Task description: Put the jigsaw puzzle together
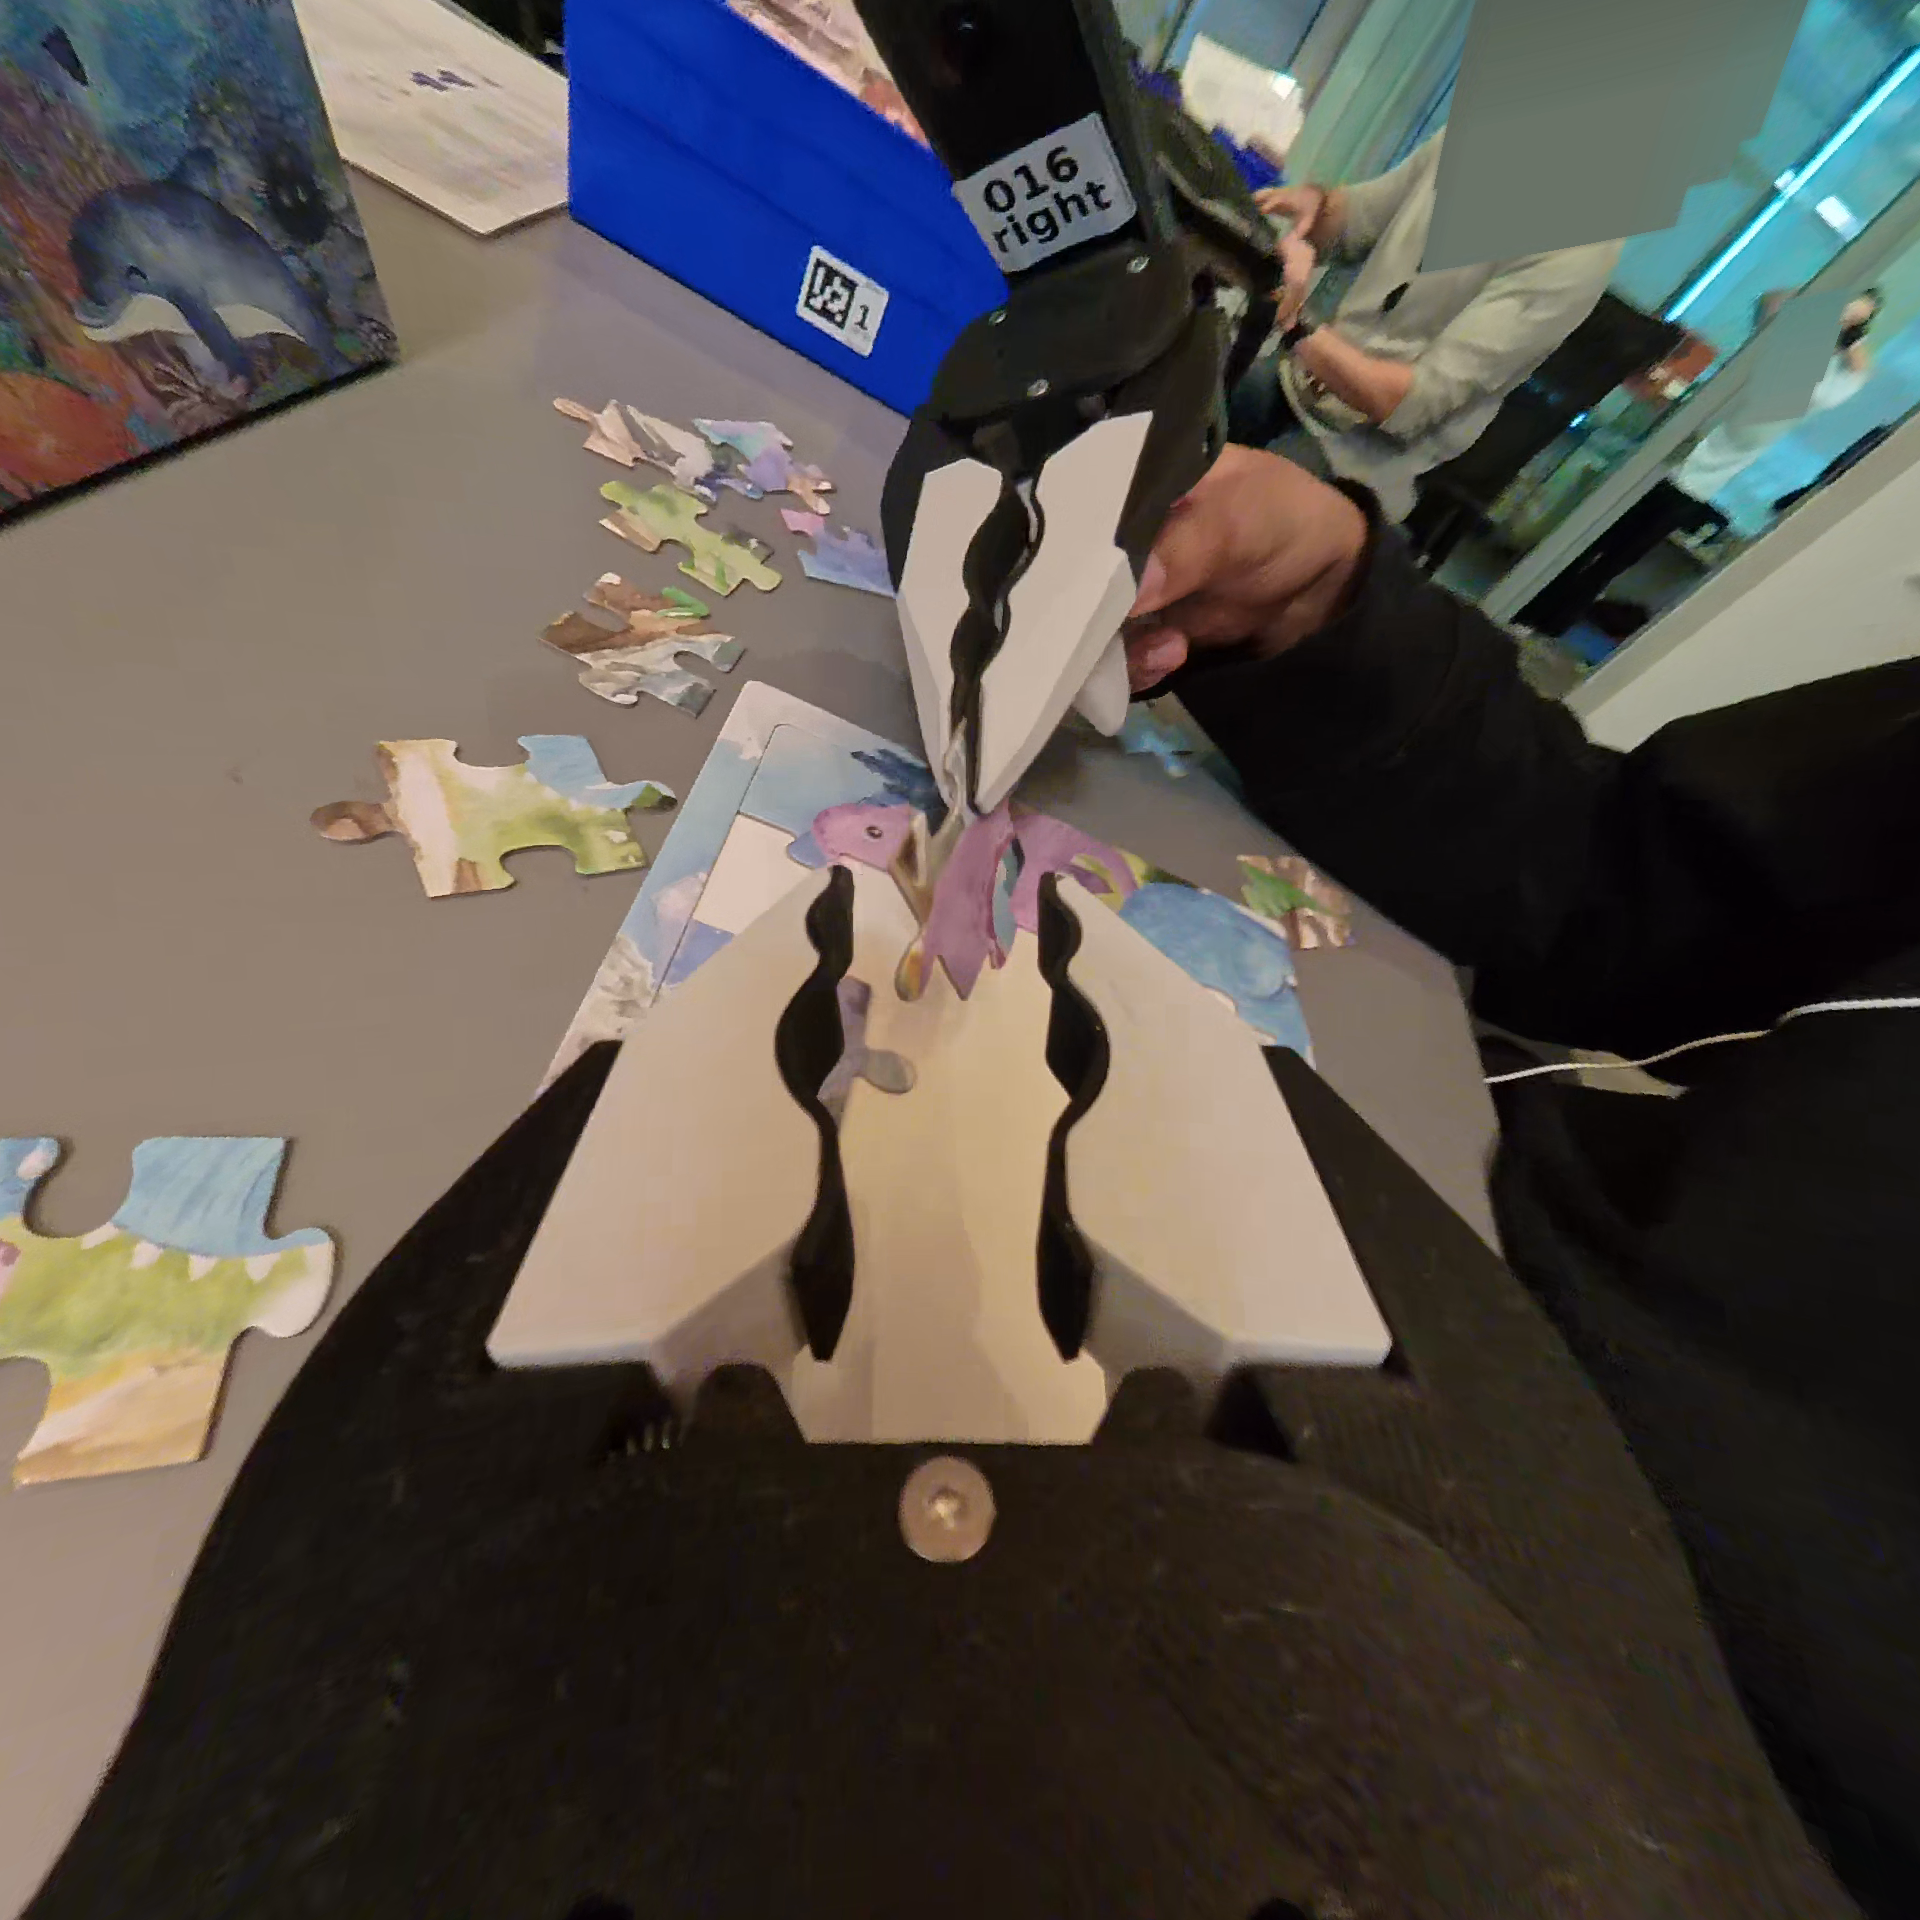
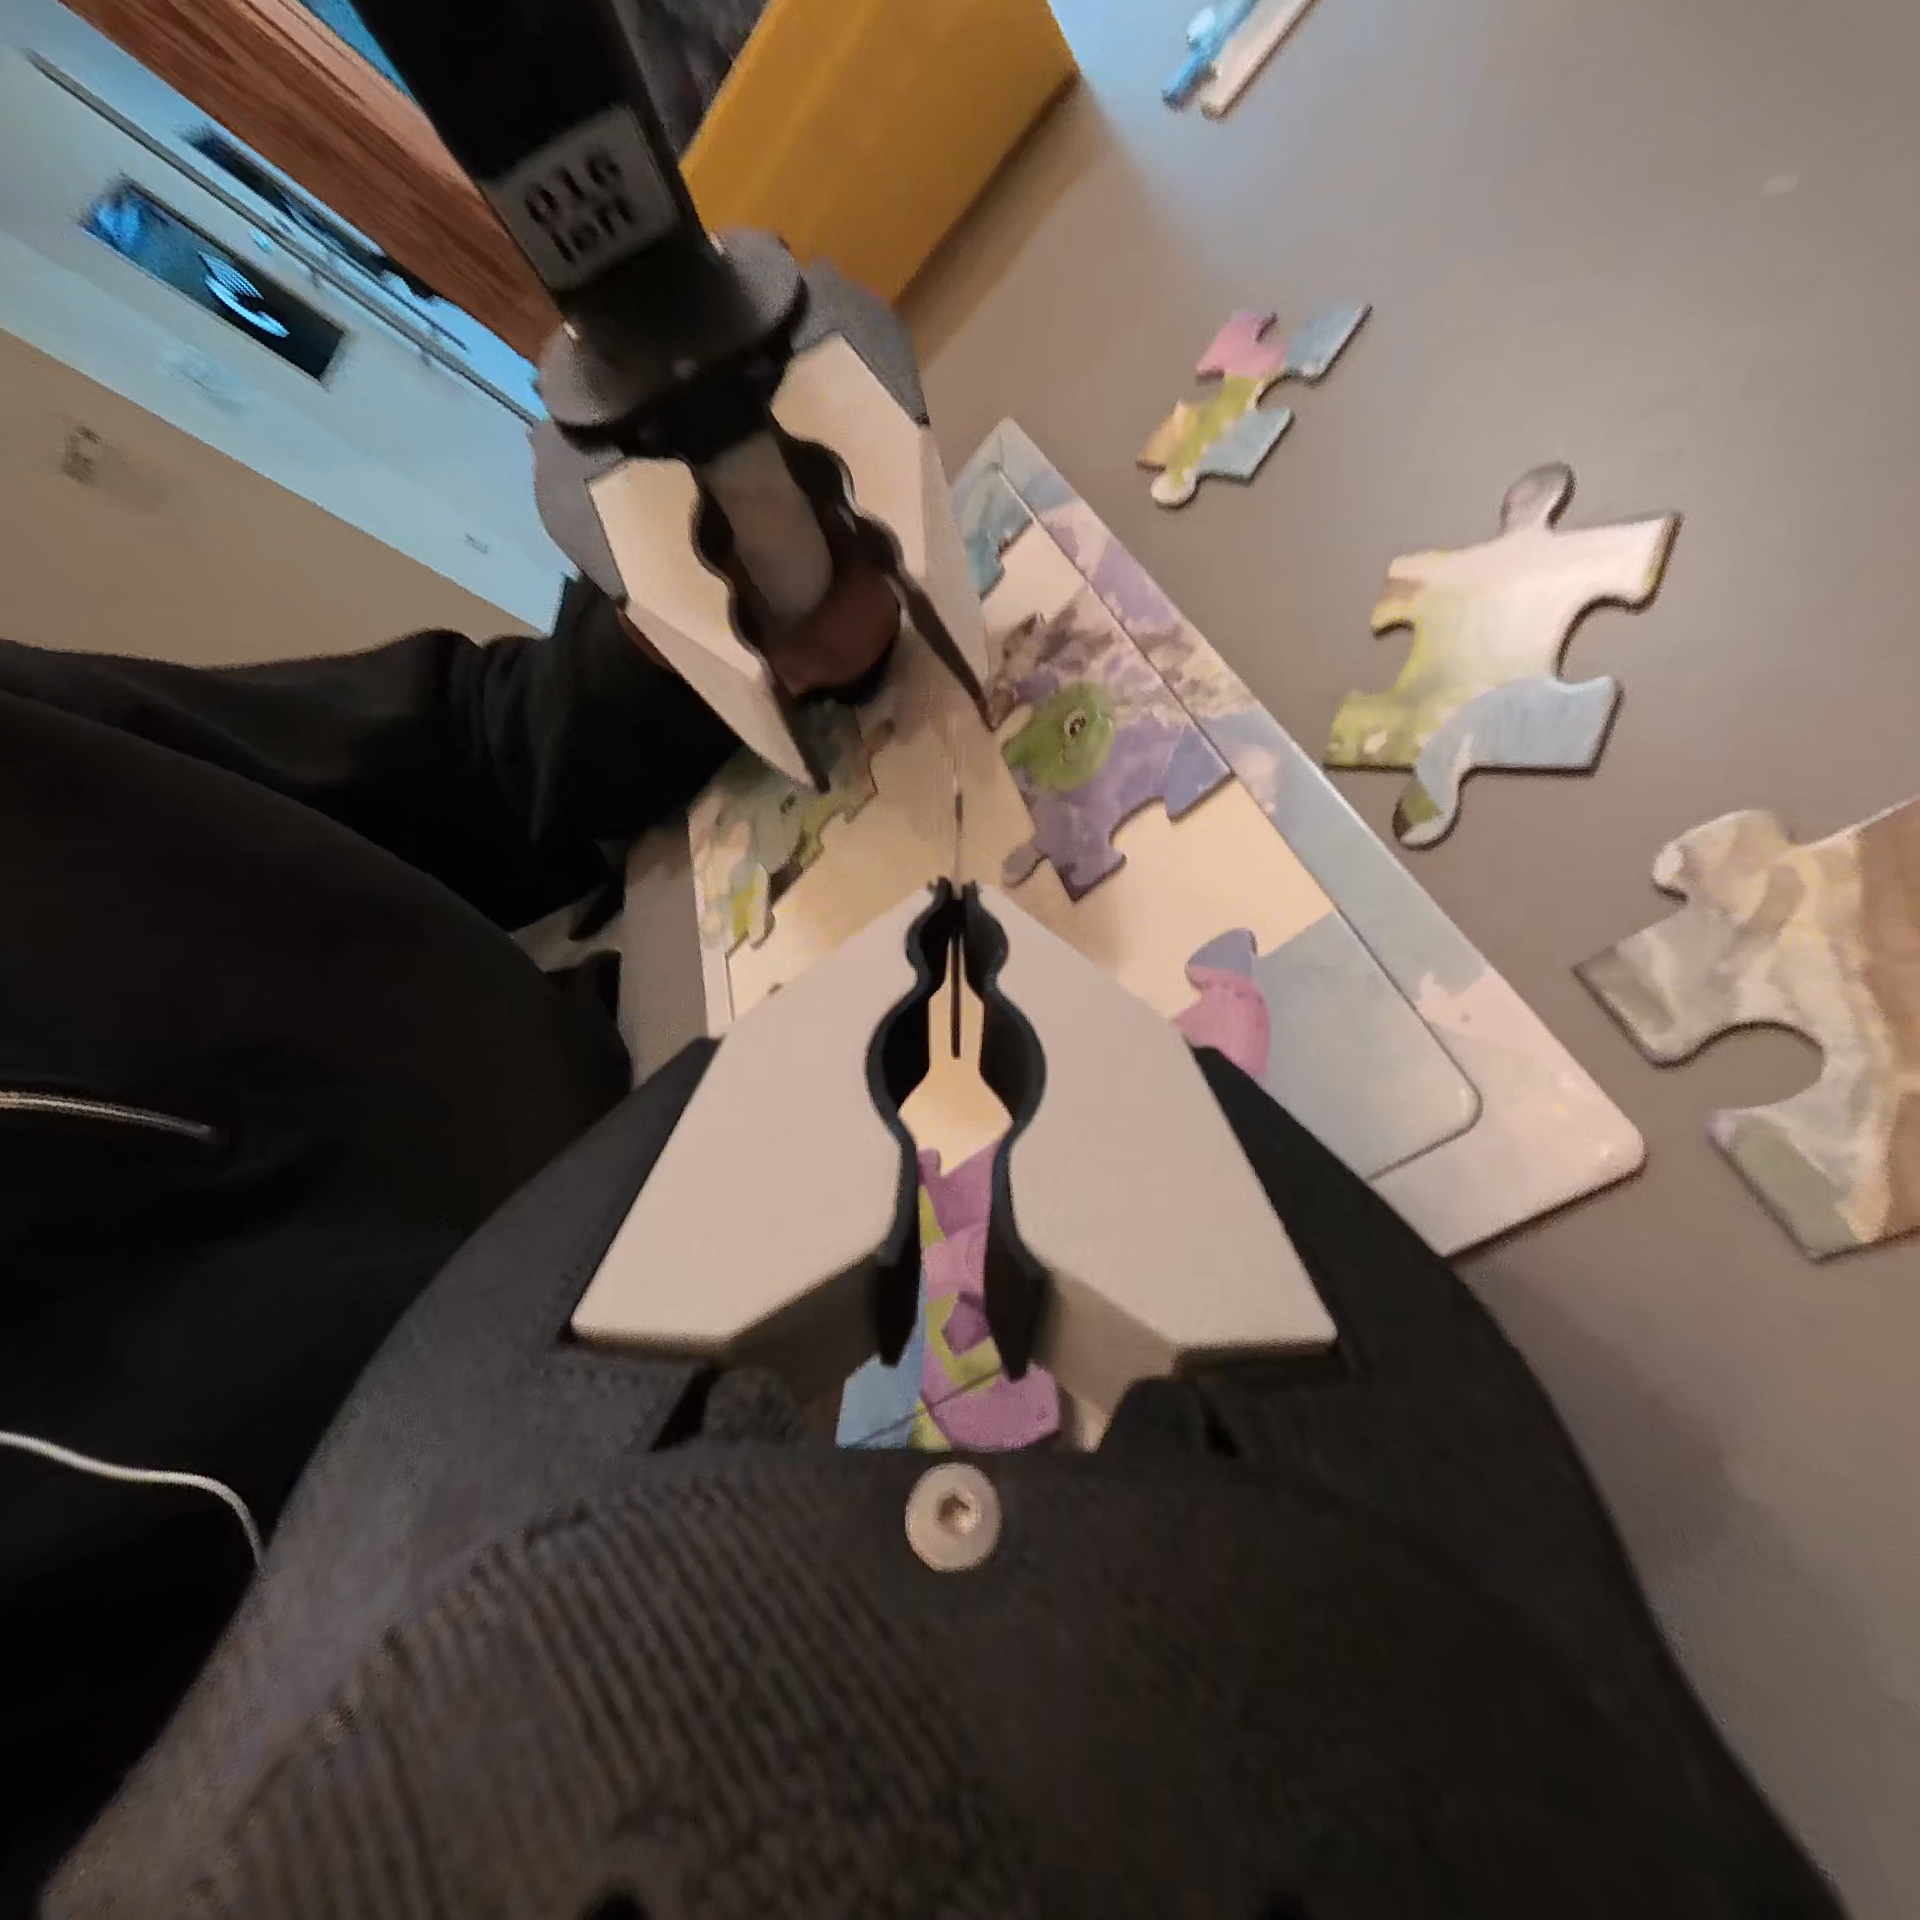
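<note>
Puzzle pieces (image 1: 499, 810) lie scattered on grey table (image 1: 260, 644); right hand-held gripper (image 1: 971, 800) pinches purple piece (image 1: 966, 914), left hand-held gripper (image 1: 940, 904) gapes wide.

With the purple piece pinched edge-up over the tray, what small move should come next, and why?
Probably tilt the purple piece flat and lower it toward the tray. The right gripper is shut on its top edge, so it hangs nearly upright above the board beside the pieces already placed. The left gripper stands open around it, ready to steady or press it down.
</note>
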Demonstrator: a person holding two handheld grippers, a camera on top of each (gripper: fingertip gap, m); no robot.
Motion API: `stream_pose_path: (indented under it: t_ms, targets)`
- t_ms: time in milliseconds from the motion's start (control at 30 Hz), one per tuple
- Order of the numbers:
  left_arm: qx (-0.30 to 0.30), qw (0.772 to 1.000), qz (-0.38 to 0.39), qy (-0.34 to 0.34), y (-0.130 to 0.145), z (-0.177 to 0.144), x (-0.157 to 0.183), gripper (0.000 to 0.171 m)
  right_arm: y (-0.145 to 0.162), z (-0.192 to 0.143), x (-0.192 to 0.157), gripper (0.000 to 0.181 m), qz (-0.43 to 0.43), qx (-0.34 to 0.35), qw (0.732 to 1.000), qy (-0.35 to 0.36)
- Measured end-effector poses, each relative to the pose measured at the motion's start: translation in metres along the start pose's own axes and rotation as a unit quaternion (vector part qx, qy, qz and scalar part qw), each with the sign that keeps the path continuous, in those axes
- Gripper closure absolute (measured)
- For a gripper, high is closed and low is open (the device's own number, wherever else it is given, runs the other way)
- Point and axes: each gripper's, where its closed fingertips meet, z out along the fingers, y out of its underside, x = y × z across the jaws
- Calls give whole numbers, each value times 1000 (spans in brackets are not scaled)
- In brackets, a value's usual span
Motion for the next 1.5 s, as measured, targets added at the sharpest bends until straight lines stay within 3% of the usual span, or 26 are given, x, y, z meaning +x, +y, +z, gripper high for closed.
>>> stream_pose_path:
  t_ms: [133, 667, 1500]
  targets:
    - [-14, 1000, 19, -13, 3, 2, 0, 139, 16, 5, 7, 181, 8, -41, 999, 14]
    - [-29, 999, 35, -24, 7, 5, 0, 139, 23, 3, 20, 178, 33, -48, 998, 22]
    - [-32, 998, 36, -27, 8, 6, 0, 139, 14, 4, -3, 181, 14, -30, 999, -35]
